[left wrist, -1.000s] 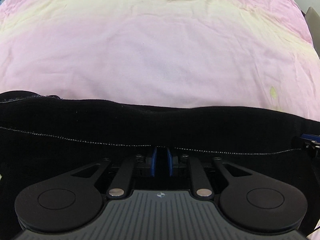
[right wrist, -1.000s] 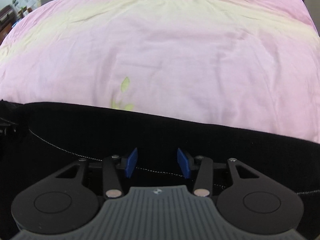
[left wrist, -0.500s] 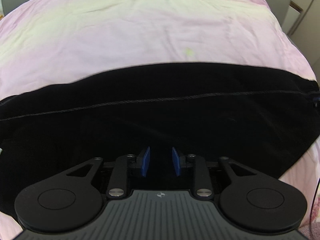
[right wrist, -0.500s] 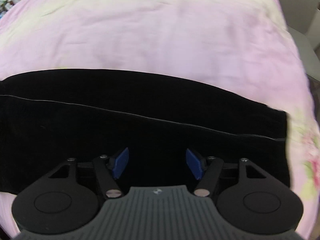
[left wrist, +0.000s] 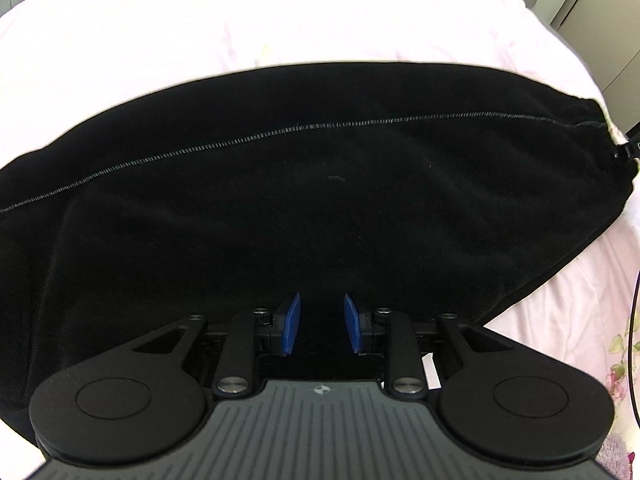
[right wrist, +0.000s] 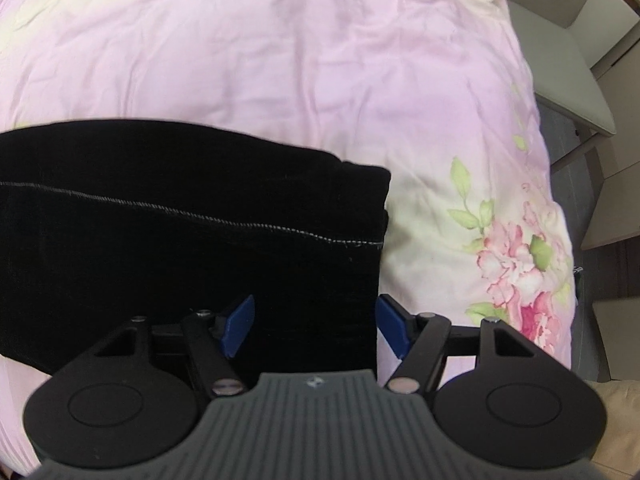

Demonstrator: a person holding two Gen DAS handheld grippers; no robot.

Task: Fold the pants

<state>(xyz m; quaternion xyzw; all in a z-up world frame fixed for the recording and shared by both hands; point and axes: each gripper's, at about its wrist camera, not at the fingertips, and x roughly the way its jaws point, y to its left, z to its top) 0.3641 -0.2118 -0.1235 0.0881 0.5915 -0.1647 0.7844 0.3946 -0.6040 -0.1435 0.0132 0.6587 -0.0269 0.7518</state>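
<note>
Black pants [left wrist: 320, 184] lie flat on a pink bed sheet [left wrist: 280, 12], doubled lengthwise, with a pale stitched seam running along them. My left gripper [left wrist: 321, 312] hangs over their near part, open, its blue pads apart with only the cloth below them. In the right wrist view the pants [right wrist: 180, 240] end in a straight edge at mid-frame. My right gripper [right wrist: 316, 304] points down over that end and its jaws are opening. One pad is above the cloth, the other above the sheet [right wrist: 280, 60], and neither presses on anything.
A flower print [right wrist: 520, 248] marks the sheet near the bed's right edge. Beyond that edge stands a grey chair [right wrist: 568, 52]. A pale cabinet [left wrist: 592, 8] shows at the far right of the left wrist view, and a dark cable [left wrist: 634, 320] hangs at its right border.
The left gripper, shut at the pants' far edge a second ago, has opened. Both grippers drew back over the pants, the right one sliding to their right end and spreading wider.
</note>
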